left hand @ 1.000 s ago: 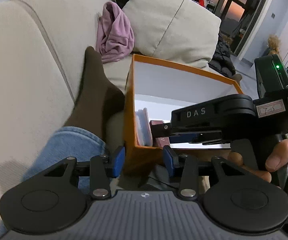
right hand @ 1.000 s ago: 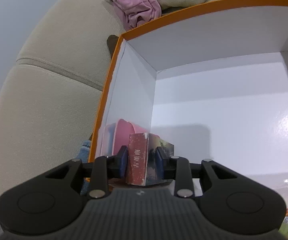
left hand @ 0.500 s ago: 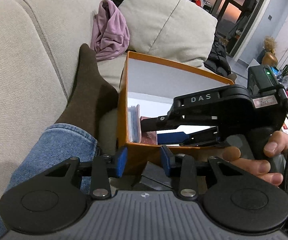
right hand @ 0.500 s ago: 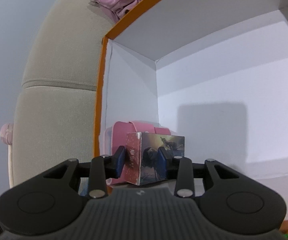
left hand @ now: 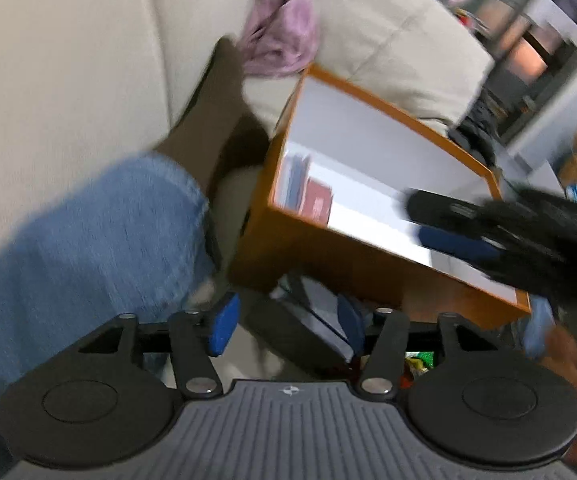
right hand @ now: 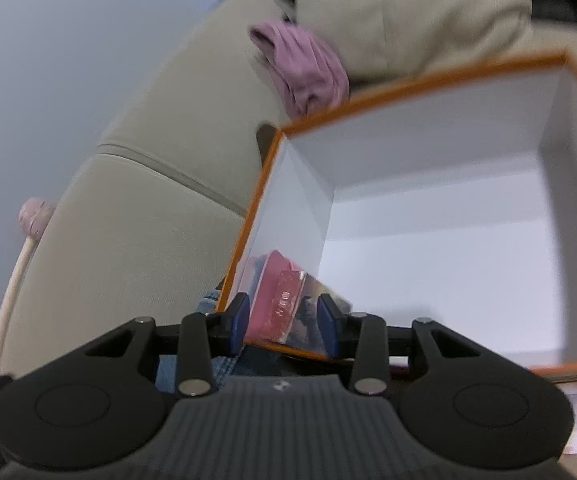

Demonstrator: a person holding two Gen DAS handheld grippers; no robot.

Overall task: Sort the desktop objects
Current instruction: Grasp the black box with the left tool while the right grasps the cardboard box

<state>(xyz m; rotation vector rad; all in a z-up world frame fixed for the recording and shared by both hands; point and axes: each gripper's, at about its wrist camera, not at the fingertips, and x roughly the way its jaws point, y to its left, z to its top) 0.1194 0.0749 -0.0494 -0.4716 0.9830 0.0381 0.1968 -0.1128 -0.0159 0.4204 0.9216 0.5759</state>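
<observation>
Right gripper is released, fingers apart before the red card box inside the orange box. Left gripper, blurred, appears released below that box.

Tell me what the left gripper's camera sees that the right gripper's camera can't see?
Only the left wrist view shows the blue jeans leg, the brown sock and the right gripper reaching over the box. Only the right wrist view shows a pale stick with a pink tip. Both show the orange box, the red card box inside it, and the pink cloth.
</observation>
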